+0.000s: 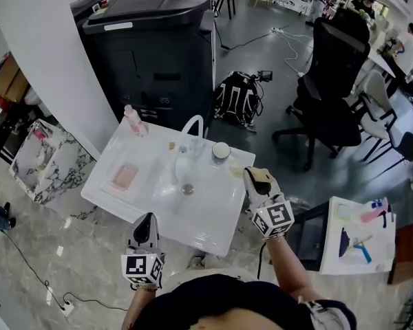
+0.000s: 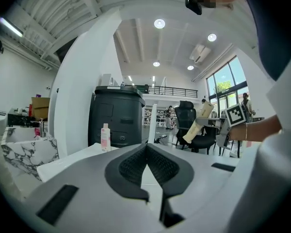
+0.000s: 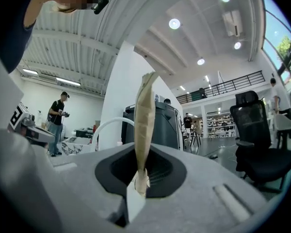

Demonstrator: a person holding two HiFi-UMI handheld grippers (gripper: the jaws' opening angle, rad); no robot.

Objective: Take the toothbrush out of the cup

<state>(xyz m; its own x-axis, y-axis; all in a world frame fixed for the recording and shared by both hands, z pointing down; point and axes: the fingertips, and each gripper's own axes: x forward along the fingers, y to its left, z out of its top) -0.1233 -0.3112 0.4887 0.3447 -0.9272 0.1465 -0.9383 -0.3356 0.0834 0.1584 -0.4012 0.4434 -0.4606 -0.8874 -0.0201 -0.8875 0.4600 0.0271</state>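
A white-rimmed cup (image 1: 221, 151) stands at the back right of the white basin top (image 1: 213, 218), beside a white arched faucet (image 1: 193, 124). My right gripper (image 1: 256, 177) hovers over the top's right edge, to the right of and nearer than the cup. It is shut on a long beige toothbrush (image 3: 144, 120), which stands up out of the jaws (image 3: 141, 178). The left gripper view shows that toothbrush (image 2: 200, 120) slanting up from the right gripper (image 2: 218, 130). My left gripper (image 1: 146, 220) sits at the top's near edge, shut with nothing in it (image 2: 146, 149).
A pink bottle (image 1: 133, 120) and a pink soap bar (image 1: 126, 176) lie on the left of the top, with a drain (image 1: 187, 189) in the middle. Behind stand a black copier (image 1: 151, 40), a backpack (image 1: 237, 98) and an office chair (image 1: 330, 95). A person (image 3: 56, 120) stands far off.
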